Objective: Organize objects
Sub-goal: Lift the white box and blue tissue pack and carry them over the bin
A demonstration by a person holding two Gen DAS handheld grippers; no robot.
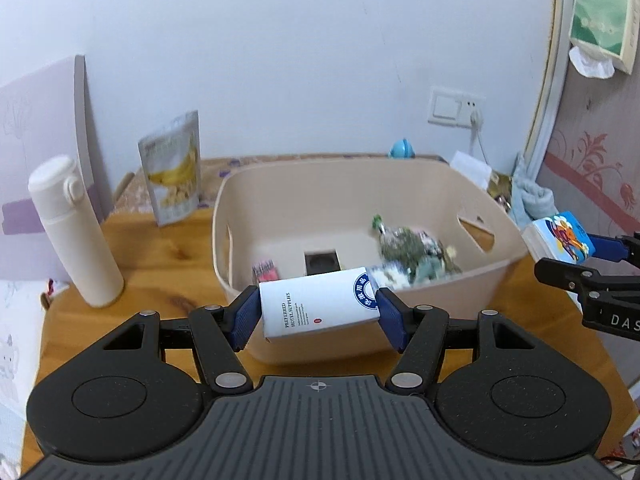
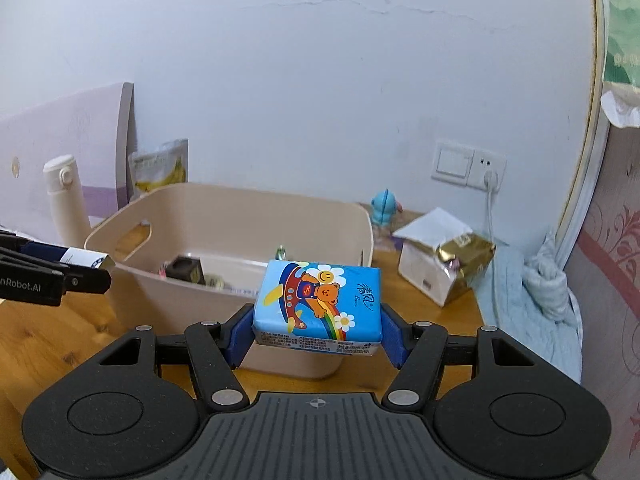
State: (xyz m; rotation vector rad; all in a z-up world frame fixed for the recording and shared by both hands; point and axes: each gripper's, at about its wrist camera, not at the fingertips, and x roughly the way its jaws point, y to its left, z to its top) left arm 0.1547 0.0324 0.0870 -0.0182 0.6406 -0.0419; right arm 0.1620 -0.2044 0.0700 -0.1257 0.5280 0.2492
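My left gripper (image 1: 318, 312) is shut on a white hotel-supplies box (image 1: 320, 304) and holds it just over the near rim of a beige plastic bin (image 1: 420, 172). The bin holds a green-and-white packet (image 1: 412, 248), a small dark box (image 1: 320, 262) and a pink item (image 1: 265, 271). My right gripper (image 2: 316, 330) is shut on a blue cartoon tissue pack (image 2: 318, 304), held in the air by the bin's (image 2: 240, 204) near right corner. The right gripper and its pack (image 1: 566, 238) also show at the right of the left wrist view.
On the wooden table (image 1: 132, 240) stand a white thermos (image 1: 72, 232) and a banana-chip pouch (image 1: 174, 168) left of the bin. A blue toy (image 2: 384, 206), a white box with a gold packet (image 2: 444, 260) and a blue towel (image 2: 528, 292) lie right of it.
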